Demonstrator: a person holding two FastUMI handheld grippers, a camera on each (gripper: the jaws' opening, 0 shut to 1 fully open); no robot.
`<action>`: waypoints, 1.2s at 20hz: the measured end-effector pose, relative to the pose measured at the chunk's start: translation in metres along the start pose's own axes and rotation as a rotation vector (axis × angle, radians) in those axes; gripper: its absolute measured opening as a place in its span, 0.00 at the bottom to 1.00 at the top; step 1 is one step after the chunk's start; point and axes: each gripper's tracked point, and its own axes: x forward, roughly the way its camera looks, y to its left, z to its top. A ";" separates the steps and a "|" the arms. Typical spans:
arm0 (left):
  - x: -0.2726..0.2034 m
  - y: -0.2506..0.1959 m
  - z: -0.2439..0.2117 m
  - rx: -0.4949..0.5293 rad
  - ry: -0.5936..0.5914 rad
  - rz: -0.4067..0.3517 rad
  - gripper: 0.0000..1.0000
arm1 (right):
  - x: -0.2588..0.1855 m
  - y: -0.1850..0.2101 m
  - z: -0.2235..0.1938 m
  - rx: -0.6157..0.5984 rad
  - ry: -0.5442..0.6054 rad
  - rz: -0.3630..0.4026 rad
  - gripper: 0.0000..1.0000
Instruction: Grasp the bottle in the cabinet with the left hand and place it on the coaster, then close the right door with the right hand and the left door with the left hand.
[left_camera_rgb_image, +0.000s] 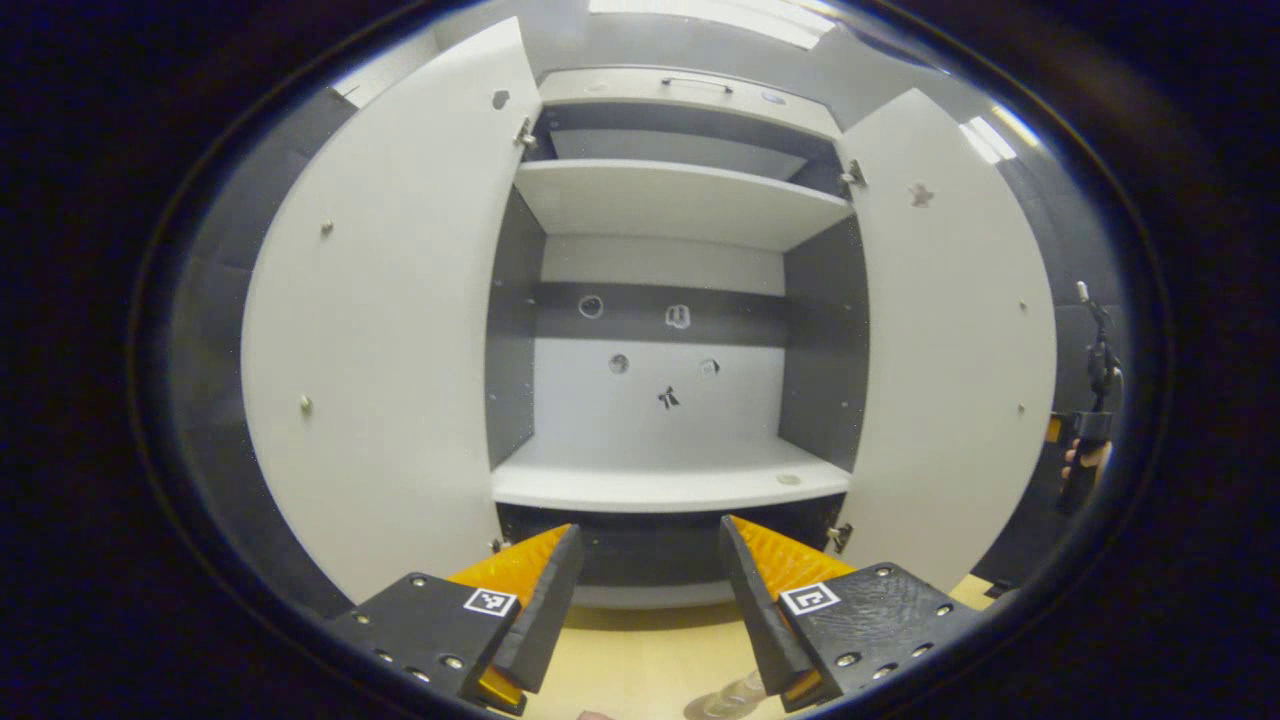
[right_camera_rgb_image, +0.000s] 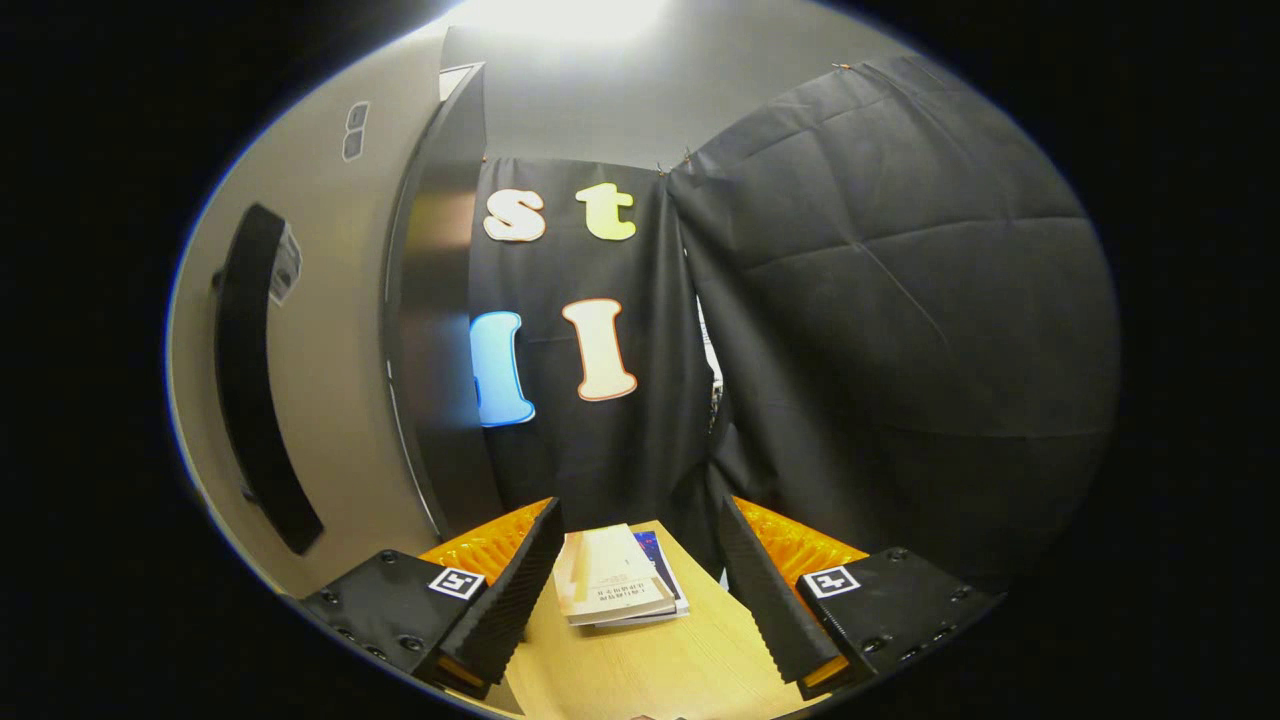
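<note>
The white cabinet (left_camera_rgb_image: 665, 480) faces me in the left gripper view with both doors swung wide and its shelves bare. My left gripper (left_camera_rgb_image: 650, 530) is open just in front of the lower shelf, nothing between its fingers. Part of a clear bottle (left_camera_rgb_image: 725, 700) shows low on the wooden table (left_camera_rgb_image: 640, 660), under the gripper. The left door (left_camera_rgb_image: 390, 330) and right door (left_camera_rgb_image: 950, 340) stand on either side. My right gripper (right_camera_rgb_image: 640, 508) is open, beside the right door's outer face (right_camera_rgb_image: 330, 330) with its black handle (right_camera_rgb_image: 255, 380). It also appears far right, held in a hand (left_camera_rgb_image: 1085, 450).
Two books (right_camera_rgb_image: 615, 590) lie on the wooden table (right_camera_rgb_image: 650, 660) ahead of the right gripper, at the foot of the black cloth wall (right_camera_rgb_image: 880, 300). The right door's dark edge (right_camera_rgb_image: 430, 300) stands just left of the gripper's line.
</note>
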 end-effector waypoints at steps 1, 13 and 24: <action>0.005 0.009 0.013 -0.001 -0.008 0.014 0.80 | -0.002 0.002 0.006 0.003 0.001 0.007 0.96; 0.011 0.050 0.076 0.159 -0.082 -0.057 0.80 | -0.021 0.041 0.063 -0.034 -0.038 0.075 0.99; -0.020 0.050 0.041 0.070 -0.025 -0.172 0.80 | -0.039 0.063 0.070 -0.077 -0.061 0.021 0.95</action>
